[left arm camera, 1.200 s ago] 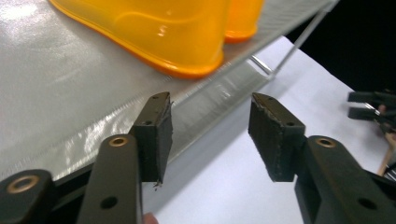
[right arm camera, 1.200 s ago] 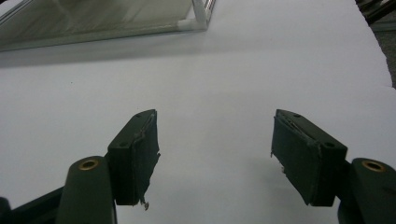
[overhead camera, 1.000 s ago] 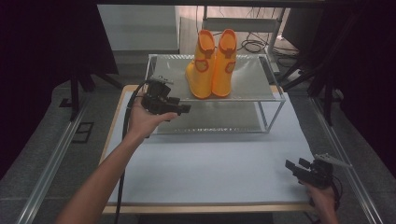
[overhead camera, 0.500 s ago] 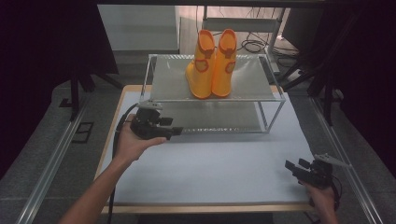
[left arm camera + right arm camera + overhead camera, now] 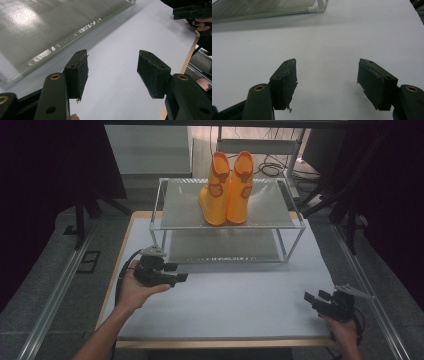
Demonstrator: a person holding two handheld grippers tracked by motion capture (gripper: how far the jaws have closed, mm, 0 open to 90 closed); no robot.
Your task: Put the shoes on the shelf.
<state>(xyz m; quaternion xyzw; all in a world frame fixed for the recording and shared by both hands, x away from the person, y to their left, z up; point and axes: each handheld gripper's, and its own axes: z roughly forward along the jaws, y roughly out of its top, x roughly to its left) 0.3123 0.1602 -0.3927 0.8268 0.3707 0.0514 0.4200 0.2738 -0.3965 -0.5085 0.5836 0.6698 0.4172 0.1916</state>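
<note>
A pair of orange rubber boots (image 5: 226,190) stands upright on the top shelf of a two-tier metal rack (image 5: 175,226) at the back of the table. My left gripper (image 5: 179,276) hovers over the left part of the white table, in front of the rack's lower shelf (image 5: 37,27), and is open with nothing between its jaws (image 5: 112,68). My right gripper (image 5: 311,298) rests near the front right corner, open and empty (image 5: 327,82). In the left gripper view the right gripper (image 5: 192,11) appears at the top right.
The white table top (image 5: 240,290) has a wooden edge (image 5: 225,343) along the front. The rack's corner post (image 5: 322,5) is at the top of the right gripper view. Grey floor and metal rails (image 5: 55,290) flank the table.
My left gripper has drawn back from the rack toward the front left of the table. The right gripper has stayed in place.
</note>
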